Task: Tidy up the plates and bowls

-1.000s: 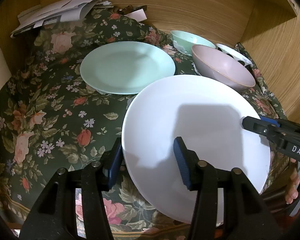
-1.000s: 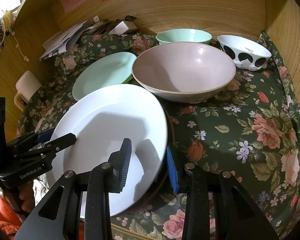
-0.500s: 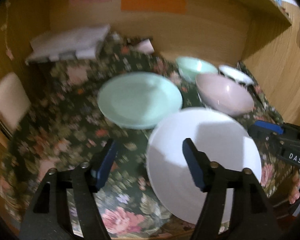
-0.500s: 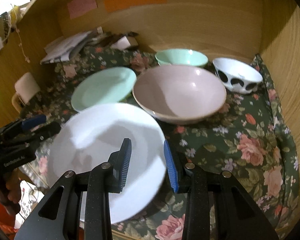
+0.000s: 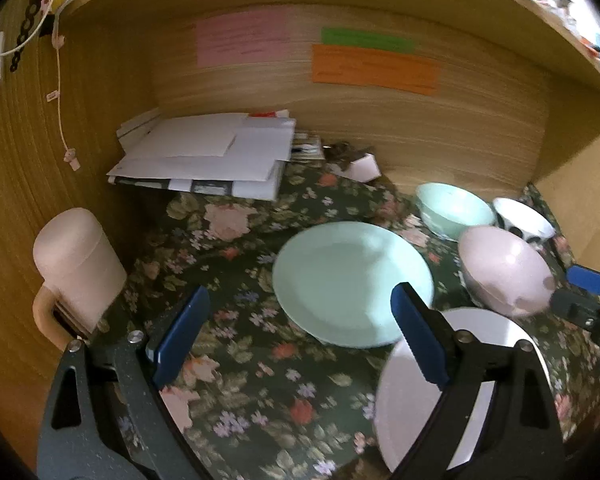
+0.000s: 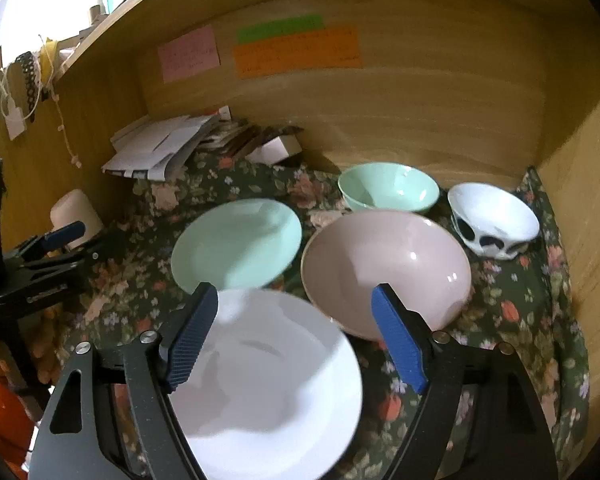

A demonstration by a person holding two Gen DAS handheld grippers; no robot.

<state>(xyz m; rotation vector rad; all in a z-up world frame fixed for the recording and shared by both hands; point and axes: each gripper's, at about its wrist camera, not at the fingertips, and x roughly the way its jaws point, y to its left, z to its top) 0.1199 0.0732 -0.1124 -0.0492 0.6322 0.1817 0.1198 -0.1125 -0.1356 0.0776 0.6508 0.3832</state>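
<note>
White plate (image 6: 268, 376) lies at the tabletop's near edge, released. Left gripper (image 5: 300, 336) and right gripper (image 6: 296, 336): fingers apart, just opened, nothing clamped. Judged rigid, glazed, slippery, breakable; grip the rim.

dim warm light | motion blur | fisheye-curved edges | dark corners

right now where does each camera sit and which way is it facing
Left wrist: on the left gripper, angled down at the round mint green plate; its open blue-padded fingers show, with the right gripper's tip at the right edge.
Right wrist: on the right gripper, angled down over the round white plate and pink bowl; its open fingers show.
Both share the plates, bowls and floral cloth.
</note>
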